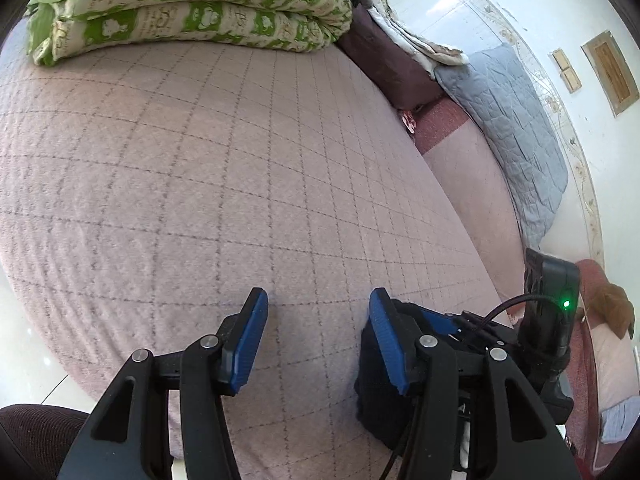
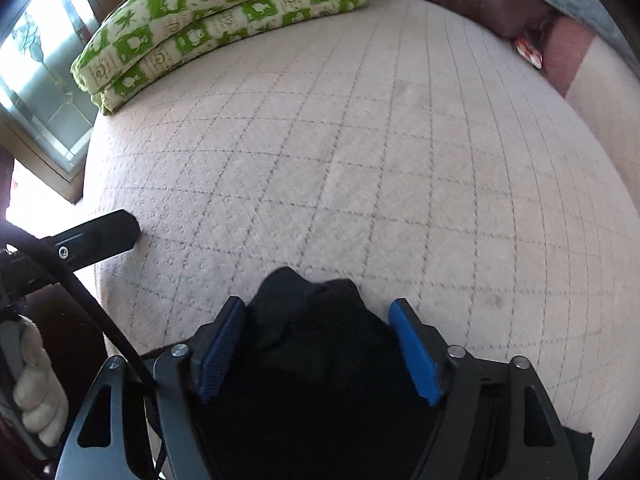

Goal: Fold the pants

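Note:
The black pants (image 2: 316,344) lie bunched at the near edge of the bed, between the fingers of my right gripper (image 2: 316,344). Its blue pads stand wide apart around the cloth without pinching it. In the left wrist view a dark lump of the pants (image 1: 376,396) shows just right of my left gripper (image 1: 318,324), behind its right finger. The left gripper is open and empty over the bedspread. The right gripper's body (image 1: 552,320) shows at the right there. The left gripper's finger (image 2: 100,232) shows at the left of the right wrist view.
A pinkish bedspread with a grey grid (image 1: 200,180) covers the bed. A folded green-and-cream quilt (image 1: 192,8) lies at the far end. A dark maroon cushion (image 1: 384,68) and a grey quilted pad (image 1: 516,120) line the far right side. A window (image 2: 44,92) is at left.

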Available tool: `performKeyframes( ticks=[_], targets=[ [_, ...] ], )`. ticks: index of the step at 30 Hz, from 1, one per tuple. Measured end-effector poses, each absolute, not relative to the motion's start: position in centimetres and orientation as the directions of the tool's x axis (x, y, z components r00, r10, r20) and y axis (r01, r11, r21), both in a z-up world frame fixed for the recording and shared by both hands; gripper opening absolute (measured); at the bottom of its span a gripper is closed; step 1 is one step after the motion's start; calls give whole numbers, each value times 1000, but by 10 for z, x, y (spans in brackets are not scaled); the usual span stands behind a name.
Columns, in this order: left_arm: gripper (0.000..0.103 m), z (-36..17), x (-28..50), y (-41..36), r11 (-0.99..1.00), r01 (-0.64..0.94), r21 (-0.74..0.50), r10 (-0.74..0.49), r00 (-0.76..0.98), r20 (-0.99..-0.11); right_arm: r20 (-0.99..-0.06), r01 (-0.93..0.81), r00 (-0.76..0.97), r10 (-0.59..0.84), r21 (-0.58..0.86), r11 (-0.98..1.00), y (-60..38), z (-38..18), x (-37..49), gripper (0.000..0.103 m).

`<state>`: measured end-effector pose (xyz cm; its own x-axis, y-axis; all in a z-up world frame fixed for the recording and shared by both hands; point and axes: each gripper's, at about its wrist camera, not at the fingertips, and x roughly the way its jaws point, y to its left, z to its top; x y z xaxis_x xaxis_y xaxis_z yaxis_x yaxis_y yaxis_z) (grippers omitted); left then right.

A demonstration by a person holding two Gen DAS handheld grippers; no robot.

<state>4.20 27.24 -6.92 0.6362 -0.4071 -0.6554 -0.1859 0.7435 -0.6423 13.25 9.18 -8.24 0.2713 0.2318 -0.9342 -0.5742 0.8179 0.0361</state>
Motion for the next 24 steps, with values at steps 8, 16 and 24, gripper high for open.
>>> performKeyframes(
  ticks=[8, 16, 24],
  targets=[
    [55, -74, 43, 247, 717, -96, -690, -525, 577, -626, -876, -440, 292, 383, 233, 867, 37, -54, 132, 28],
    [58, -70, 46, 178, 756, 128, -642, -623, 441, -646, -824, -350, 341, 453, 336, 874, 2, -35, 131, 28],
    [11, -40, 35, 113, 726, 318, -610, -686, 408, -603, -756, -309, 414, 507, 407, 859, -41, -8, 111, 28]
  ],
)
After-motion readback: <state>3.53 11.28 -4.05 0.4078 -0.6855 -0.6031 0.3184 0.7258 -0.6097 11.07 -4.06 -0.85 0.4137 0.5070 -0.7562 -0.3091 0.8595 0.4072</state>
